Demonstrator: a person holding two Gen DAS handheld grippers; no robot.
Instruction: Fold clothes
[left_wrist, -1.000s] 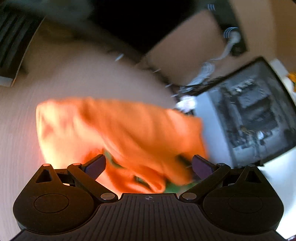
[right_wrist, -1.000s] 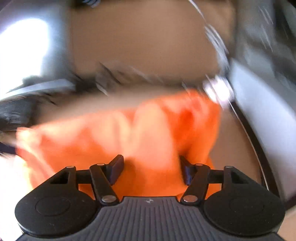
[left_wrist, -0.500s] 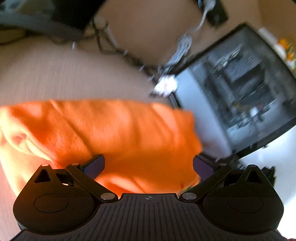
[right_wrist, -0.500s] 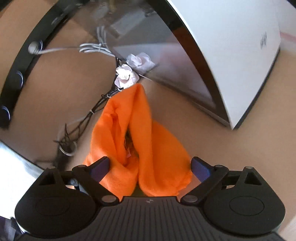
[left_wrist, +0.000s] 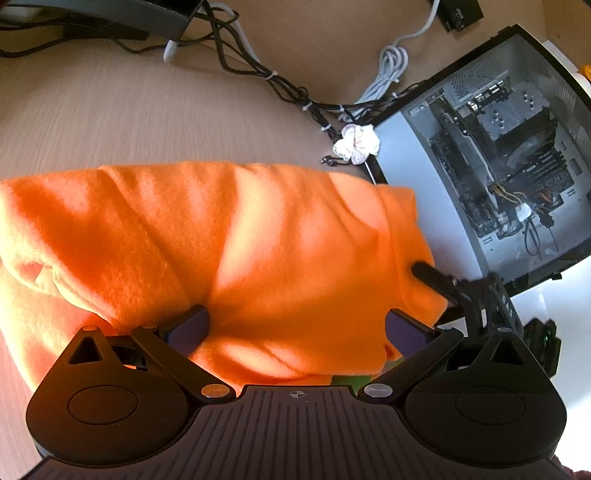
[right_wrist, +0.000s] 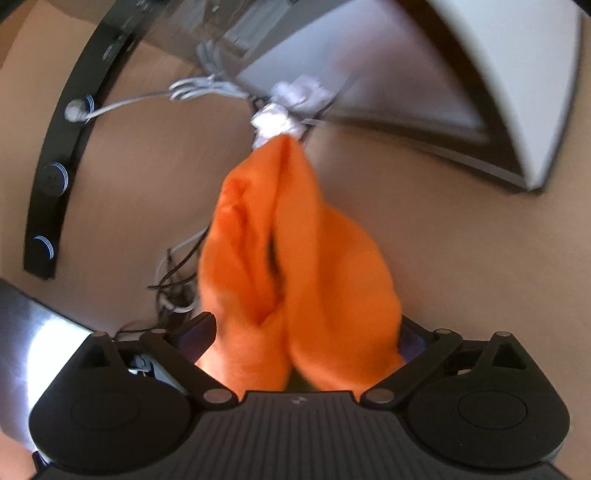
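An orange fleece garment (left_wrist: 229, 251) lies bunched on the wooden tabletop (left_wrist: 110, 110) and fills the lower left wrist view. My left gripper (left_wrist: 297, 328) stands wide over its near edge, with fabric between the spread fingers but not squeezed. A black finger (left_wrist: 430, 277) of the other gripper pokes into the garment's right end. In the right wrist view the garment (right_wrist: 295, 266) hangs in two folds between the fingers of my right gripper (right_wrist: 306, 339), whose jaws are opening. A bit of green (left_wrist: 347, 380) shows under the cloth.
An open computer case (left_wrist: 498, 166) stands right of the garment. A bundle of black and white cables (left_wrist: 277, 81) and a white fabric flower (left_wrist: 356, 144) lie behind it. A black strip with round knobs (right_wrist: 55, 173) is on the left.
The right gripper rolled and its jaws spread wider around the cloth. The left gripper slid forward and lower over the garment, which now lies flatter and broader.
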